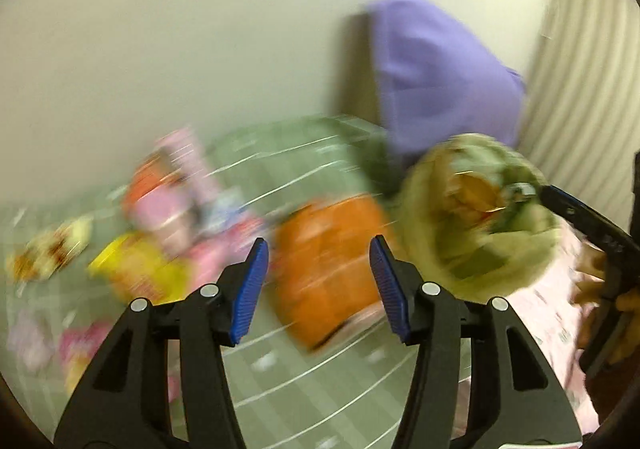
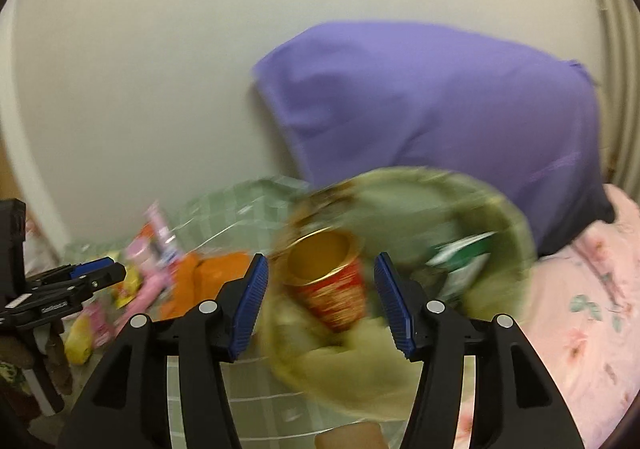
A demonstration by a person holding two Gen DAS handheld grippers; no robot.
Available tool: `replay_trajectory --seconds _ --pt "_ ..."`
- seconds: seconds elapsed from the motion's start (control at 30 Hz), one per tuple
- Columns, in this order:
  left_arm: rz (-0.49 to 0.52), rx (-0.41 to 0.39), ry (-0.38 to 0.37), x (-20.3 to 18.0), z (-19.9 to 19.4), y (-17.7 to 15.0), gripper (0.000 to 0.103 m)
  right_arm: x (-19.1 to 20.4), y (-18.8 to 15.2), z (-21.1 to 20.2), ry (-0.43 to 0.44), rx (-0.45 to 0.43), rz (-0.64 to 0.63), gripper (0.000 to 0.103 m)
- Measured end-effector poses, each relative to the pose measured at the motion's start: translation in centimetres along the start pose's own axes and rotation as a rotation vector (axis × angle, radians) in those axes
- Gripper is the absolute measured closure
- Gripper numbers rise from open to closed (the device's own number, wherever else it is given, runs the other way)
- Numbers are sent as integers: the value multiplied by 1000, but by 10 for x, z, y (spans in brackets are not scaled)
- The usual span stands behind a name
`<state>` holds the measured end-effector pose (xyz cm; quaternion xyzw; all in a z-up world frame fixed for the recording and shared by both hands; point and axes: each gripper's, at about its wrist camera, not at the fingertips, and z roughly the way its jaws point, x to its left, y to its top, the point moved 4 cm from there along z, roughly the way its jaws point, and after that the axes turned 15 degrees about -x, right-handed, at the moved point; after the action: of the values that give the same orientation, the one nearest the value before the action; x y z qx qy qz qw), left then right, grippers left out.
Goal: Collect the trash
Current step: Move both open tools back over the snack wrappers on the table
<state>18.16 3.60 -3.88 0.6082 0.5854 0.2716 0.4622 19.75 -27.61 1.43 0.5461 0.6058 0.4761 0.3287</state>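
Note:
Everything is blurred by motion. My left gripper [image 1: 318,285] is open over a green checked sheet [image 1: 320,389], with an orange packet [image 1: 328,269] lying just beyond its fingertips and nothing between its pads. To the right sits a green bag [image 1: 480,217] with trash inside. My right gripper [image 2: 320,297] is open above that green bag [image 2: 360,369]; a red and gold cup [image 2: 332,281] lies in the bag in line with the gap, and a green and white packet [image 2: 464,261] lies beside the cup. The pads touch nothing.
Pink, yellow and orange wrappers [image 1: 160,249] lie scattered on the sheet at the left. A purple pillow [image 2: 440,109] leans on the wall behind the bag. A pink floral blanket [image 2: 580,309] lies to the right. The left gripper [image 2: 112,269] shows at the right wrist view's left edge.

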Motion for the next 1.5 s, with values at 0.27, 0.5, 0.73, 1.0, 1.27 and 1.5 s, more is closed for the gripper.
replay_trajectory --seconds 0.27,0.5,0.73,1.0,1.27,1.5 --pt "-68 1 253 87 -62 -42 53 77 -33 19 194 98 -98 51" --pt "-215 -65 431 153 -130 -67 53 131 -60 32 329 176 -106 53" --pt "-314 -47 473 184 -151 -85 53 213 -102 52 548 280 -138 53" --pt "-290 -2 503 184 -158 -96 53 311 -135 69 738 361 -226 53" --pt "-274 2 521 184 -177 -103 53 371 -164 86 771 440 -232 53" --pt "-327 19 520 197 -175 -109 53 383 -170 109 727 381 -443 53"
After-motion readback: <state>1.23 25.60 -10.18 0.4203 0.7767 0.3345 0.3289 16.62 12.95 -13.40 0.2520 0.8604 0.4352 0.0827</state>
